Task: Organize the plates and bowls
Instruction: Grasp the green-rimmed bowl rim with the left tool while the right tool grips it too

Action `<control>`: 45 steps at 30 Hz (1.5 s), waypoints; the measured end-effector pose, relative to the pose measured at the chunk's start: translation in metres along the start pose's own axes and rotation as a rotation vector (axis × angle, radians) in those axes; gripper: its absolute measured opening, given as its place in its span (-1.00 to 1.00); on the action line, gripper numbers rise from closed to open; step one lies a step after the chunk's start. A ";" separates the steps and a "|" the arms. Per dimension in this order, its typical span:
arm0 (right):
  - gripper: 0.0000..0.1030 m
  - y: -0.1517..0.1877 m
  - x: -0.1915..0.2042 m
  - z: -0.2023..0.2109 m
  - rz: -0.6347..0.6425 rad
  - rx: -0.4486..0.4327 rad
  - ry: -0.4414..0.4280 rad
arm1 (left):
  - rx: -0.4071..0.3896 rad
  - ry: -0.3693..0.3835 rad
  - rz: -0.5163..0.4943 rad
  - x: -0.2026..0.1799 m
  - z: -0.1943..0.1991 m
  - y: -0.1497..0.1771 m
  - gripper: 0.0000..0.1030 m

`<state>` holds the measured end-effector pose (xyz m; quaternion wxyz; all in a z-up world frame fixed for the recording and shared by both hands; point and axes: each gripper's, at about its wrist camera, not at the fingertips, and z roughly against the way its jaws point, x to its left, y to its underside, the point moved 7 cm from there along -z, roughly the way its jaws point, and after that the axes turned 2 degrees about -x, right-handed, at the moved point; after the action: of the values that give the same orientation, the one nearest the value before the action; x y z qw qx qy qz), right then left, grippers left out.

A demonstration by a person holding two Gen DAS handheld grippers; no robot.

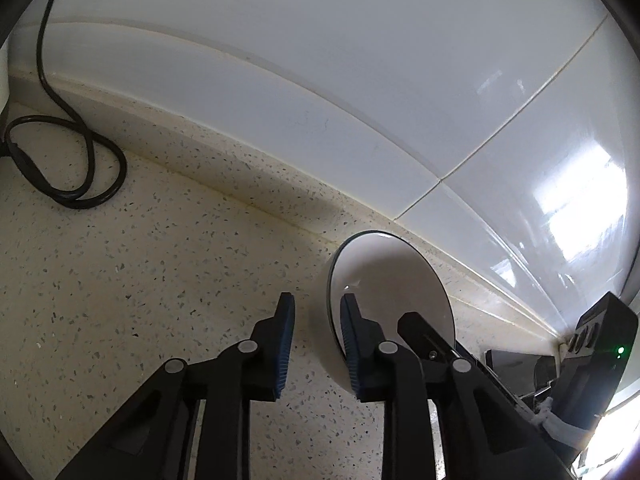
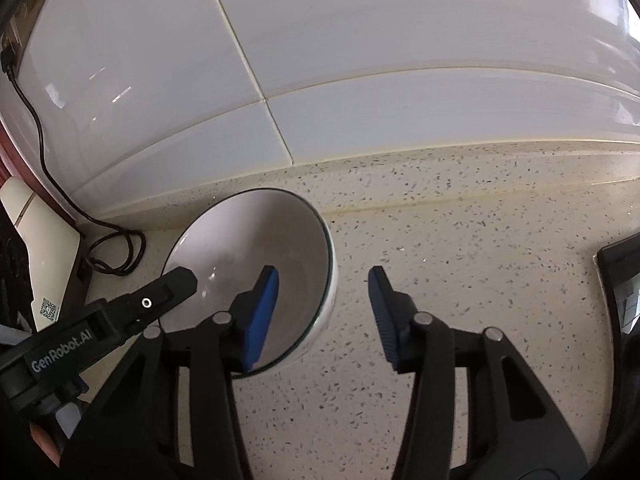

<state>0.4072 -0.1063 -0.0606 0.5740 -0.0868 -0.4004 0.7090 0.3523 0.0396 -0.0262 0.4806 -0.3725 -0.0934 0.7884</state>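
A white bowl with a dark rim (image 2: 256,248) stands on the speckled countertop (image 2: 460,272) near the tiled wall. My right gripper (image 2: 324,320) is open and straddles the bowl's right rim: its left finger (image 2: 262,320) is inside the bowl, its right finger (image 2: 386,320) outside. In the left wrist view the same bowl (image 1: 384,276) is at centre right. My left gripper (image 1: 318,344) is open, with the bowl's left rim between its fingers and its right finger (image 1: 352,352) inside the bowl. The left gripper's finger also shows in the right wrist view (image 2: 168,292).
A black cable (image 1: 68,160) lies coiled at the back left by the wall; it also shows in the right wrist view (image 2: 116,252). A white device (image 2: 40,240) stands at the left. A dark flat object (image 2: 624,280) lies at the right edge.
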 end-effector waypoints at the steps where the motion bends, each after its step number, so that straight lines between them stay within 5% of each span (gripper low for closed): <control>1: -0.15 0.000 0.000 -0.001 0.000 0.002 -0.001 | -0.001 -0.004 -0.002 0.000 0.000 0.000 -0.54; 10: -0.39 0.003 0.007 -0.006 0.015 0.013 -0.021 | 0.003 -0.017 -0.027 -0.004 0.011 0.002 -0.65; 26: -0.47 0.004 0.010 -0.009 0.032 0.045 -0.014 | 0.068 -0.087 -0.043 -0.001 0.023 0.003 -0.77; 30: -0.71 0.009 0.014 -0.012 0.050 0.070 -0.029 | 0.081 -0.096 -0.045 0.001 0.027 0.005 -0.81; 45: -0.73 0.006 0.037 0.016 0.108 0.107 -0.082 | 0.055 -0.128 0.019 0.013 0.082 0.004 -0.83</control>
<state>0.3816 -0.0809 -0.0412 0.5217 -0.0485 -0.3799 0.7623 0.2908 0.0652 0.0228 0.4760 -0.3090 -0.0987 0.8174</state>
